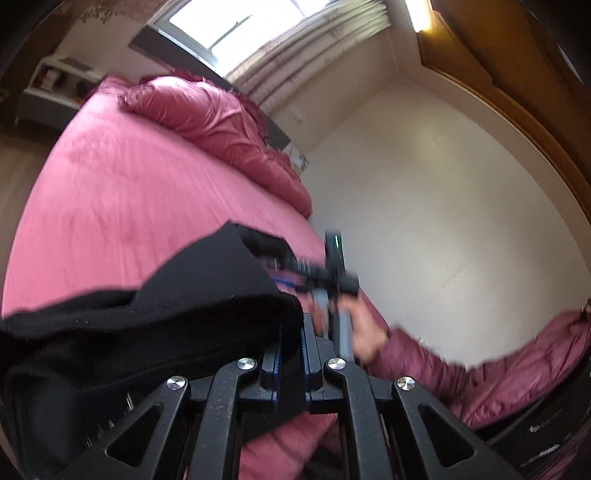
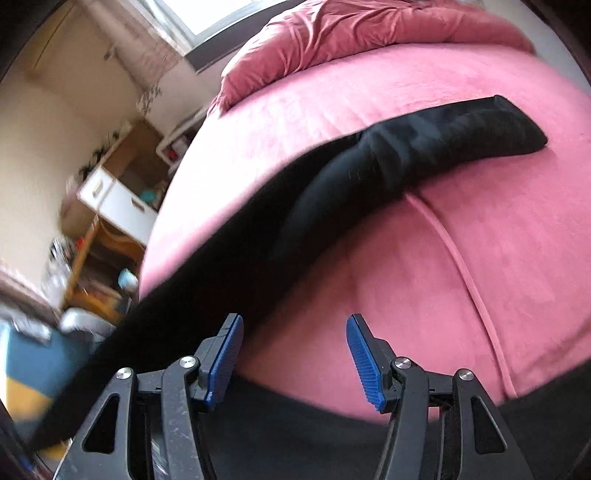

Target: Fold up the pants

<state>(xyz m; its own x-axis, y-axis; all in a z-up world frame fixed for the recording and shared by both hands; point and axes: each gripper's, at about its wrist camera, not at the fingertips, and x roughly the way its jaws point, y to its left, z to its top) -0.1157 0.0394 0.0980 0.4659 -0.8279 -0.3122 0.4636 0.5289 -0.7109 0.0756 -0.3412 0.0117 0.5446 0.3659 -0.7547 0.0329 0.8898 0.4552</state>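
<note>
Black pants (image 1: 147, 332) hang in a bunched fold from my left gripper (image 1: 291, 350), which is shut on their edge above the pink bed (image 1: 129, 184). In the right wrist view the pants (image 2: 443, 136) run as a long dark band across the bed (image 2: 406, 277), one end lying flat at the far right, the rest lifted towards the lower left. My right gripper (image 2: 295, 360) stands open just over the bed, its blue pads (image 2: 225, 358) beside the cloth with nothing gripped. A hand (image 1: 364, 332) in a maroon padded sleeve (image 1: 461, 369) holds that gripper, blurred, in the left wrist view.
A crumpled pink duvet (image 1: 207, 122) is heaped at the head of the bed, under the window (image 1: 236, 18). A pale wall (image 1: 443, 221) borders the bed's right side. A white and wood cabinet (image 2: 122, 199) and cluttered shelves stand on the floor to the left.
</note>
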